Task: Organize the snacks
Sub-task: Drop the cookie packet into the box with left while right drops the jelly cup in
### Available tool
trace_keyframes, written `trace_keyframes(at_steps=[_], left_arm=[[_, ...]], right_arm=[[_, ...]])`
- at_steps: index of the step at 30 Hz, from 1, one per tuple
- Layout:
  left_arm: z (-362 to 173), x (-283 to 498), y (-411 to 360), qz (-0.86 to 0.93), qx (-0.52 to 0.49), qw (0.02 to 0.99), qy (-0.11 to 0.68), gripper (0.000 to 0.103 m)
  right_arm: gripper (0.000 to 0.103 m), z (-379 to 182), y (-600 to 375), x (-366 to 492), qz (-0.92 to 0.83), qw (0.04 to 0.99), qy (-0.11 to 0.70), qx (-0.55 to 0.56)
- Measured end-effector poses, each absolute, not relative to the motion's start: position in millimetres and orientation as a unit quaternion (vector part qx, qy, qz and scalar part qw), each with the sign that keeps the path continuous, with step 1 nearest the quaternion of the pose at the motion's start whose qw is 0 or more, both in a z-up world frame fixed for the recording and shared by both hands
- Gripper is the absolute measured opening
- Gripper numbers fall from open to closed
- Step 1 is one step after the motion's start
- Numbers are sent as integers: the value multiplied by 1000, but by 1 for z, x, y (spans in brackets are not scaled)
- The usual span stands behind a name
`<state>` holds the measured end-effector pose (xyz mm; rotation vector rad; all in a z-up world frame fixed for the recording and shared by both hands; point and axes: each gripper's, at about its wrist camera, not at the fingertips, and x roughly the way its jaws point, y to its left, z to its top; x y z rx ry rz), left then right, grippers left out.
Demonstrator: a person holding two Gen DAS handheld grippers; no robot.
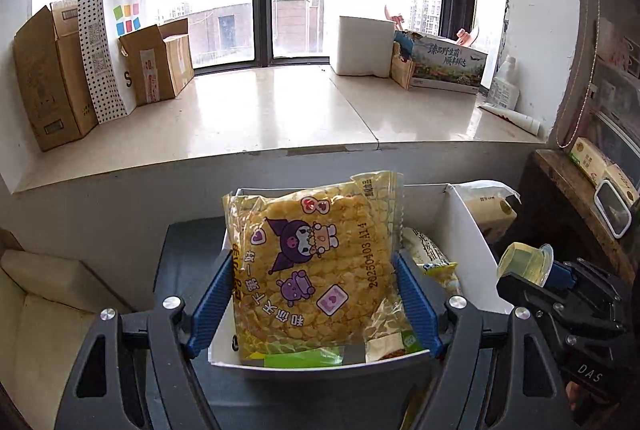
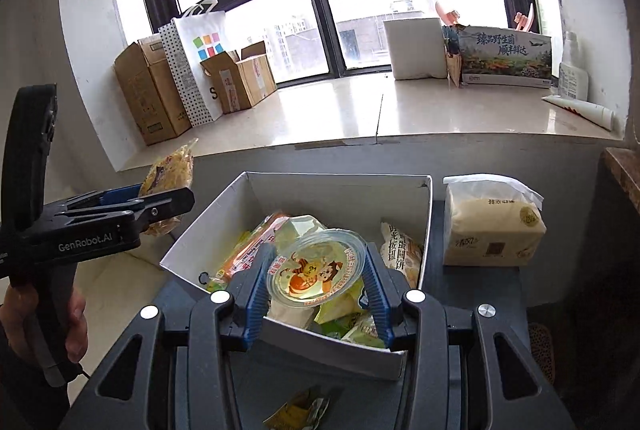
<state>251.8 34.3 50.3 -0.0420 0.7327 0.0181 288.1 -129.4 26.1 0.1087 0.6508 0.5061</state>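
My left gripper [image 1: 314,266] is shut on a yellow snack bag [image 1: 316,262] with purple cartoon figures, held upright over the white cardboard box [image 1: 464,230]. The bag also shows in the right wrist view [image 2: 168,174]. My right gripper [image 2: 316,270] is shut on a clear jelly cup [image 2: 316,272] with a cartoon lid, held over the white box [image 2: 344,190], which holds several snack packets [image 2: 400,250]. The cup also shows in the left wrist view [image 1: 524,262].
A tissue pack [image 2: 492,226] stands right of the box on the dark table [image 2: 472,294]. A small wrapper [image 2: 300,410] lies near the table's front. The window ledge [image 2: 360,110] behind holds cardboard boxes [image 2: 152,90], a dotted bag [image 2: 192,70] and a printed box [image 2: 504,58].
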Motion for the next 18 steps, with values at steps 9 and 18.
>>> trace_keyframes(at_steps=[9, 18], left_arm=[[11, 293, 34, 22, -10, 917, 398, 92], [12, 281, 48, 20, -39, 916, 398, 103]], right_arm=[[58, 13, -112, 347, 202, 917, 343, 26], [103, 24, -131, 343, 199, 922, 324, 69]])
